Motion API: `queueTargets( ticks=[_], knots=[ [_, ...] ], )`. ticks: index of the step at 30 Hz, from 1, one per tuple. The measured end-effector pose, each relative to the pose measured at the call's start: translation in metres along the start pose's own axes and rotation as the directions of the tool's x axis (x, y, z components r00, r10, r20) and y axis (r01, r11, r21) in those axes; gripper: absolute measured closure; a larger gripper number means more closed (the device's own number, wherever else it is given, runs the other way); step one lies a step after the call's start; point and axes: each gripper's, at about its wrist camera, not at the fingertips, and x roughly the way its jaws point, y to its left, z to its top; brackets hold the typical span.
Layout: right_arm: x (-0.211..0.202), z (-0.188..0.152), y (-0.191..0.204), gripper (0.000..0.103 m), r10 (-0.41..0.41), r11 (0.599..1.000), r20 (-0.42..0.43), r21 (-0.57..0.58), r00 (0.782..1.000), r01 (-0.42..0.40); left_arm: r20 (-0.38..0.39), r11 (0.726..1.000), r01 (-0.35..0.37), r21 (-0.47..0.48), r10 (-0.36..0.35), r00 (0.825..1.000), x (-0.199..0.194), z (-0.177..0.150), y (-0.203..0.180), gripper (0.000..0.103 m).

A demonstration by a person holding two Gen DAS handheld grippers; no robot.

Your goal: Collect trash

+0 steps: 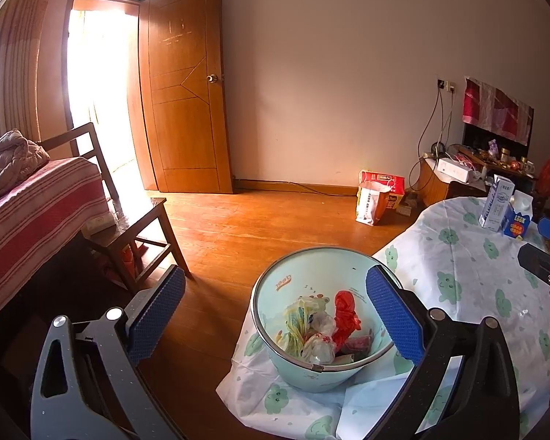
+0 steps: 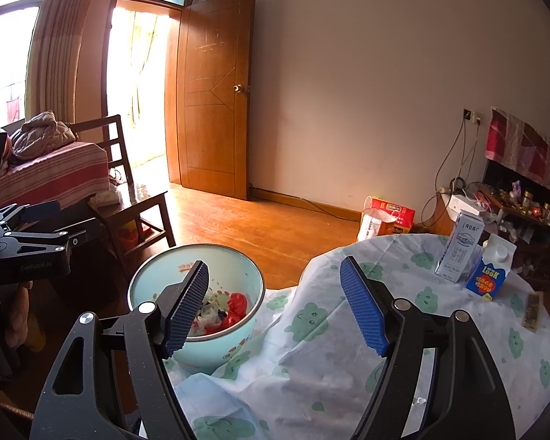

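A pale green trash bin [image 1: 275, 286] stands beside the table and holds crumpled bags and a red bag [image 1: 344, 315]; it also shows in the right wrist view [image 2: 238, 330]. My left gripper [image 1: 275, 311] is open and empty, above the bin's left side. My right gripper [image 2: 273, 304] is open and empty, over the table edge [image 2: 311, 330] next to the bin. On the table stand a white milk carton [image 2: 458, 253] and a blue carton [image 2: 489, 267]. A small dark wrapper [image 2: 532, 310] lies to the right of them.
A wooden chair [image 1: 135, 220] and a striped bed [image 1: 29, 212] are on the left. A paper bag and a red box [image 1: 377, 194] sit on the floor by the wall. A cluttered cabinet [image 1: 487, 165] stands at the back right.
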Motion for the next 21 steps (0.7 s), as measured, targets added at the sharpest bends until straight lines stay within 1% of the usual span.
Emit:
queueTargets(
  ticks=[21],
  knots=[
    [0.0011, -0.0018, 0.0046, 0.029, 0.0, 1.0, -0.004, -0.008, 1.0, 0.0, -0.011, 1.0, -0.008, 0.004, 0.008, 1.0, 0.0031, -0.0017, 0.0003, 0.006]
  ],
)
